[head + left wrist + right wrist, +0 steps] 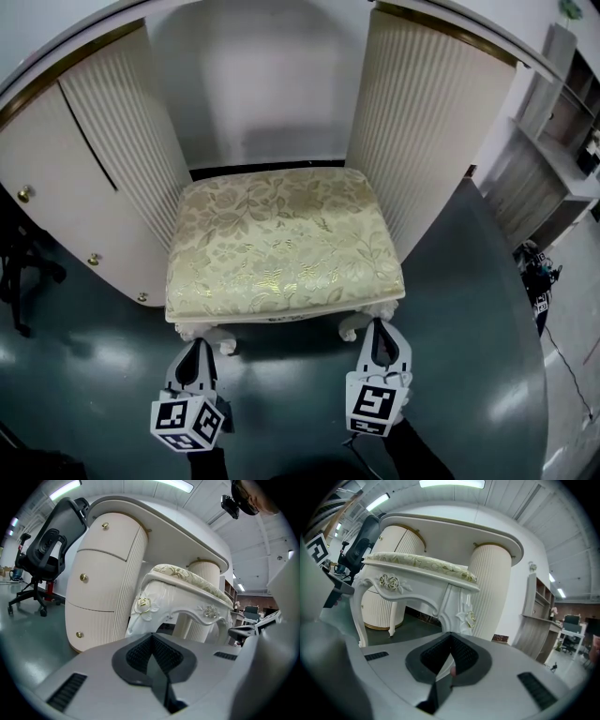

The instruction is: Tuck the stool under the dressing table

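The stool (281, 239) has a cream floral cushion and white carved legs. It stands between the two ribbed pedestals of the dressing table (427, 112), its back half under the tabletop. My left gripper (199, 345) is shut and empty, pointing at the stool's front left leg (223, 339). My right gripper (380, 326) is shut and empty too, just right of the front right leg (350, 328). In the left gripper view the shut gripper (151, 637) faces the carved corner of the stool (145, 606). In the right gripper view the shut gripper (450, 636) faces the other leg (465, 613). Whether either tip touches, I cannot tell.
The floor (469, 309) is dark, glossy green. A black office chair (44, 550) stands to the left; its base (23, 272) shows in the head view. Grey shelving (558, 141) lines the right side, with a cable (562, 361) on the floor beside it.
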Demonstrator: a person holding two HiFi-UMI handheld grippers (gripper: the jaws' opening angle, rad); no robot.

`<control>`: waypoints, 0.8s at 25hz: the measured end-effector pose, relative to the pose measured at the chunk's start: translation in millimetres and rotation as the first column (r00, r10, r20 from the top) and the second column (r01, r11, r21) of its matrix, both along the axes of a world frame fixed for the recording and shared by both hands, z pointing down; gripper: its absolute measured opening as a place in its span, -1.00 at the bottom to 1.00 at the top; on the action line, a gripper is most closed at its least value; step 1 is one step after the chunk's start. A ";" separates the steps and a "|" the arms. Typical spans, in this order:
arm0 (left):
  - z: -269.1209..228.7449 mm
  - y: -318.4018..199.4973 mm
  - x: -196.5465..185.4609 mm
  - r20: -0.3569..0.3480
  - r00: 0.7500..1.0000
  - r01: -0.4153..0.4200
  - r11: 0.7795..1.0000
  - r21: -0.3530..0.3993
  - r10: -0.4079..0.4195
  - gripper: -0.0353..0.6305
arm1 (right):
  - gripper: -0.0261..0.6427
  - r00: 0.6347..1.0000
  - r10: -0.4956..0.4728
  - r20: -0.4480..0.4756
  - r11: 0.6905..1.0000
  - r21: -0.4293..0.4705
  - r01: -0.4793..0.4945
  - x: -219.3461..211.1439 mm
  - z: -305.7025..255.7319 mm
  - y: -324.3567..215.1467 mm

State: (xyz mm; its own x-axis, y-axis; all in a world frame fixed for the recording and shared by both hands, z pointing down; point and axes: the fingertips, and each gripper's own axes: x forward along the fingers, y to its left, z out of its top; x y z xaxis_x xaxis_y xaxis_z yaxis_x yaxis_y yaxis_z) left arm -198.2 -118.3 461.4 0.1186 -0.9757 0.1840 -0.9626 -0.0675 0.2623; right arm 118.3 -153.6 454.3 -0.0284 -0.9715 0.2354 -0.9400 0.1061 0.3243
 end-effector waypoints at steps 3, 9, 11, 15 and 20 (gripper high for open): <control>2.7 -0.3 -0.1 0.005 1.000 -0.007 1.000 0.000 0.007 -0.87 | -0.91 1.000 0.003 -0.010 1.000 0.006 -0.003 0.2 0.8 1.0; 0.4 2.8 3.1 -0.010 1.000 0.008 0.999 -0.033 -0.008 -0.87 | -0.91 1.000 0.001 0.032 0.999 -0.034 0.000 2.3 -2.9 2.7; -7.9 8.4 6.1 -0.005 1.000 -0.001 1.000 -0.028 0.001 -0.87 | -0.91 0.998 -0.010 0.061 1.000 -0.028 0.012 1.8 -13.5 8.8; -28.8 22.2 11.4 0.008 1.000 -0.022 1.000 -0.001 0.022 -0.87 | -0.91 0.993 -0.027 0.111 0.999 -0.019 0.029 2.7 -32.4 25.6; -44.0 42.2 18.9 0.010 0.999 -0.043 0.999 0.005 0.043 -0.87 | -0.91 0.988 -0.028 0.155 0.998 -0.053 0.037 8.3 -38.3 53.4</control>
State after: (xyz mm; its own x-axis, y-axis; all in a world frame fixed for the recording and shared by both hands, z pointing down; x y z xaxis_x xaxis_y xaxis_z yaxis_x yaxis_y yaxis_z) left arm -179.3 -76.0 417.3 0.1585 -0.9708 0.1802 -0.9613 -0.1101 0.2524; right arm 126.6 -100.2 416.0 -0.0998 -0.9551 0.2789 -0.9740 0.1511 0.1690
